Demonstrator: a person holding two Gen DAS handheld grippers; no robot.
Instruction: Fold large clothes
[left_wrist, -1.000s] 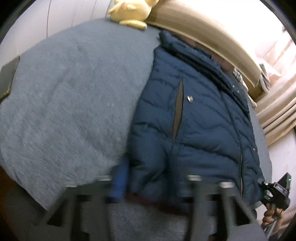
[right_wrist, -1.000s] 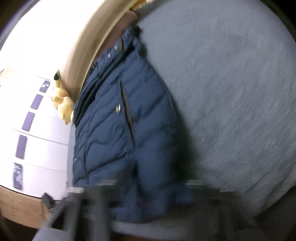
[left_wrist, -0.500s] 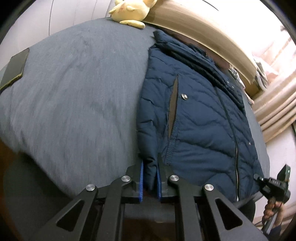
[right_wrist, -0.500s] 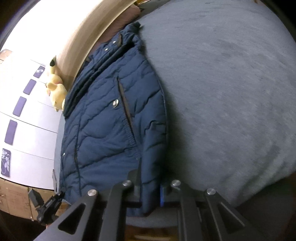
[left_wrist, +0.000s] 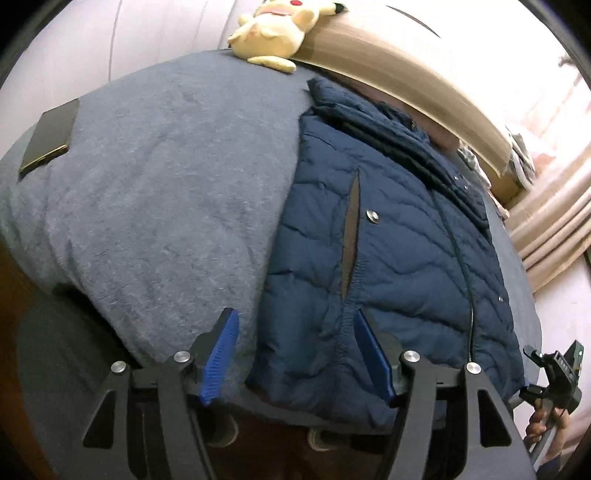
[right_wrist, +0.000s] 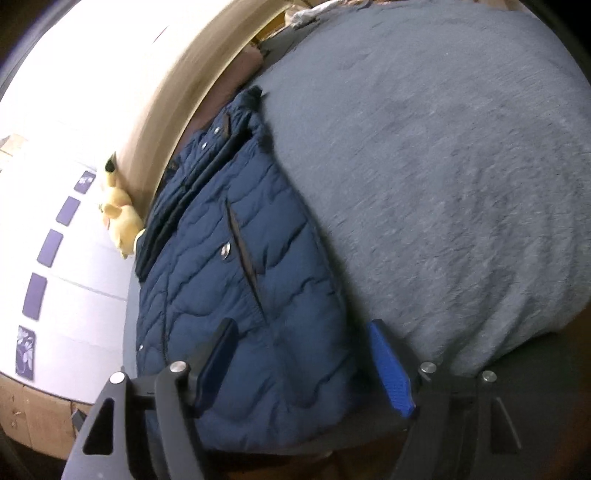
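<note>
A navy quilted jacket (left_wrist: 391, 266) lies flat on a grey bed cover (left_wrist: 155, 206), collar toward the headboard, hem at the near edge. My left gripper (left_wrist: 295, 354) is over the hem's left corner; its jaws are opening and the blue pads stand clear of the cloth between them. In the right wrist view the same jacket (right_wrist: 236, 280) lies left of centre. My right gripper (right_wrist: 303, 358) is over the hem's right corner, jaws also opening, pads off the fabric. The right gripper shows in the left wrist view at the far right, held by a hand (left_wrist: 546, 424).
A yellow plush toy (left_wrist: 277, 29) rests against the wooden headboard (left_wrist: 399, 74). A dark flat phone-like slab (left_wrist: 48, 138) lies on the bed cover at the left. Curtains (left_wrist: 550, 218) hang at the right. The bed's near edge drops off just below both grippers.
Both grippers were shut on the jacket's hem corners half a second ago; now both have let go and stand wide. The jacket has settled flat on the bed cover.
</note>
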